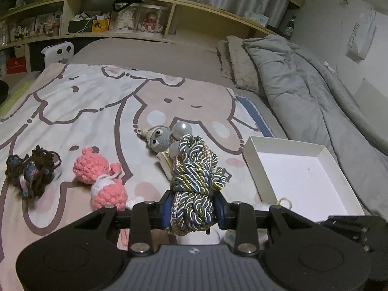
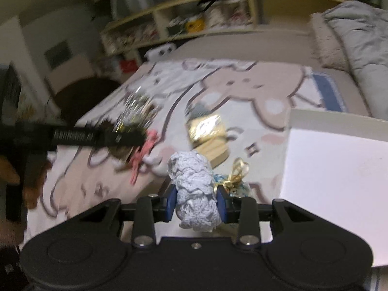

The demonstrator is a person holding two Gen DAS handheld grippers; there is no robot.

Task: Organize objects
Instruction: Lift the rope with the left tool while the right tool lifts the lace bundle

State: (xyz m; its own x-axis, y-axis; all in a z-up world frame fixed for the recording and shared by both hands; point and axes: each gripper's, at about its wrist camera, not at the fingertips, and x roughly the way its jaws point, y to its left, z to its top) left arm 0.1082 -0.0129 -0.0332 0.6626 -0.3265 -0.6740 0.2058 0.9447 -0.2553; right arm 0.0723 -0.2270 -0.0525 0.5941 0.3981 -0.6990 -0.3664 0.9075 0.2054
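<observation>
Writing: "SWEET" on the white bag (image 1: 360, 36) hanging far right.
My left hand-held gripper (image 1: 192, 209): pinching a grey-gold braided cord bundle (image 1: 194, 177), above the bed.
My right hand-held gripper (image 2: 196, 205): clamping a white crocheted lace wad (image 2: 194, 189), left of the white cardboard box (image 2: 339, 181).

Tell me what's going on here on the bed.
A person is tidying small items with a gripper in each hand. The left gripper is shut on a bundle of cord, the right gripper on a white lace wad. The white box beside them is empty; crochet toys lie on the blanket.
</observation>
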